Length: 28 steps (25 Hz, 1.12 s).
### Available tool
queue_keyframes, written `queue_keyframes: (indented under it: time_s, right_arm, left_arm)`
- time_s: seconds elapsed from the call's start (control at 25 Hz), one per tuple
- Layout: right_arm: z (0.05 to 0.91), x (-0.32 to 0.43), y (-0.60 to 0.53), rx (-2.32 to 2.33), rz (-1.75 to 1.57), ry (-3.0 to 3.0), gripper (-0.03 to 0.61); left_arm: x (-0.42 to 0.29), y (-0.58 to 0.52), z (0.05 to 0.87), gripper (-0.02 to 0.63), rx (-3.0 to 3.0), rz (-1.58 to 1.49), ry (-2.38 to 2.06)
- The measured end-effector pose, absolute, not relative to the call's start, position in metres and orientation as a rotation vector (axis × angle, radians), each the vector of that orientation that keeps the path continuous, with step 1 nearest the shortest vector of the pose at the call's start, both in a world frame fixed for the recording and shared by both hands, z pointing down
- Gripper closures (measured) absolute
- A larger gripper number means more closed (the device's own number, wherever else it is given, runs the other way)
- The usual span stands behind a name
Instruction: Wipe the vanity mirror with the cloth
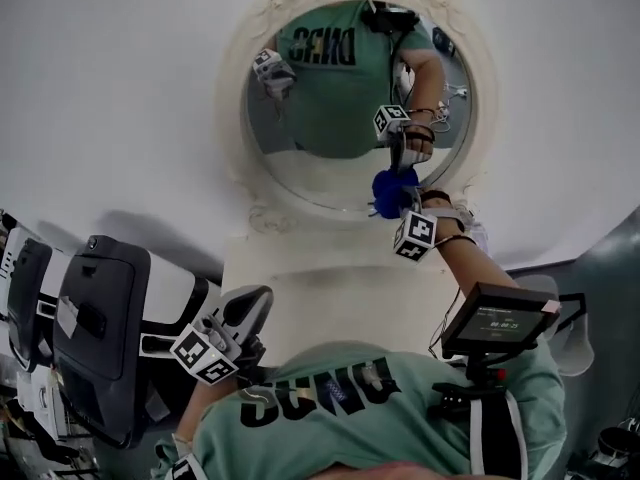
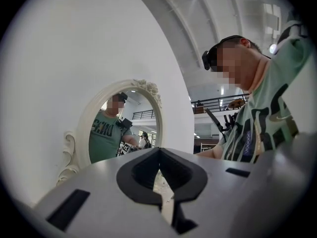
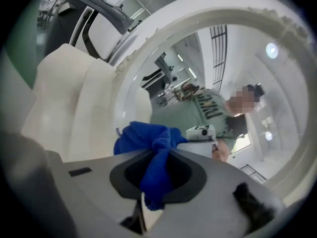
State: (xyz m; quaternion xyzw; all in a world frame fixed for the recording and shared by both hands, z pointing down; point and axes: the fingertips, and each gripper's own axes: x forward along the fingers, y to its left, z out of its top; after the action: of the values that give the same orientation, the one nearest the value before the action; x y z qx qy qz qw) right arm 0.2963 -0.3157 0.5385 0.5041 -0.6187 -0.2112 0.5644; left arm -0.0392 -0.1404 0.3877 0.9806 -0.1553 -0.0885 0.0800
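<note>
An oval vanity mirror [image 1: 330, 118] in an ornate white frame [image 1: 262, 213] stands against the white wall. My right gripper [image 1: 397, 200] is shut on a blue cloth [image 1: 392, 188], which presses on the glass near the mirror's lower right rim. In the right gripper view the blue cloth [image 3: 148, 143] bunches between the jaws against the mirror glass [image 3: 208, 83]. My left gripper [image 1: 240, 318] hangs low near the person's chest, away from the mirror. In the left gripper view its jaws [image 2: 159, 175] meet with nothing between them, and the mirror [image 2: 124, 128] stands beyond.
The mirror stands on a white vanity top [image 1: 330, 288]. A dark chair with grey padding [image 1: 100, 338] sits at the left. A small screen on a mount [image 1: 500, 318] is fixed at the person's chest. The person's green shirt [image 1: 350, 408] fills the lower middle.
</note>
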Motion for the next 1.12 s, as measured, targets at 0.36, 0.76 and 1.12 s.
queue_keyframes:
  time_s: [0.36,0.76,1.12]
  right_arm:
    - [0.209,0.305,-0.318,1.617,-1.166,-1.1,0.528]
    - [0.159,0.305,-0.329,1.555,-1.308,-0.748,0.528]
    - [0.173,0.313,-0.327,1.647,-1.218,-0.849,0.529]
  left_arm:
    - [-0.052,-0.158,0.368,0.604,3.017,-0.416,-0.481]
    - [-0.064,-0.158,0.362,0.604,3.013,-0.474,-0.52]
    - [-0.051,-0.158,0.364,0.604,3.019,-0.413,-0.478]
